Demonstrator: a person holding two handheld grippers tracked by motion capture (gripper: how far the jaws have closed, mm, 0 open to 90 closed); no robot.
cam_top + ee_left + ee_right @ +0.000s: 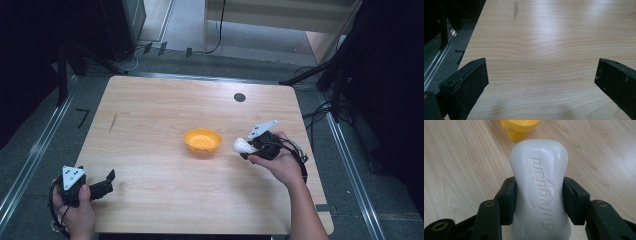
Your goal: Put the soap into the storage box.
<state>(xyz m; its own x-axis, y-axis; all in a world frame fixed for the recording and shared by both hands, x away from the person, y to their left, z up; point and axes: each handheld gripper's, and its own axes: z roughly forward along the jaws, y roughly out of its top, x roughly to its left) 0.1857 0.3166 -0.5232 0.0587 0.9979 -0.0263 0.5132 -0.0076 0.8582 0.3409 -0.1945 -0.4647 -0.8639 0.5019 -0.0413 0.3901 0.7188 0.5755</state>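
Note:
A white bar of soap (539, 187) with raised lettering is clamped at its narrow waist between the jaws of my right gripper (539, 200). In the high view the soap (242, 145) is held just right of an orange bowl (202, 140) at the table's middle, with the right gripper (250, 147) shut on it. The bowl (519, 127) lies just beyond the soap's far end. My left gripper (107, 181) rests low at the table's front left corner, its jaws wide open over bare wood (541, 75).
The wooden table (150, 105) has a round black grommet (239, 97) near its far edge and a dark streak (113, 122) on the left. Metal floor rails (30, 160) run along both sides. Black stands and cables (325, 75) crowd the far right.

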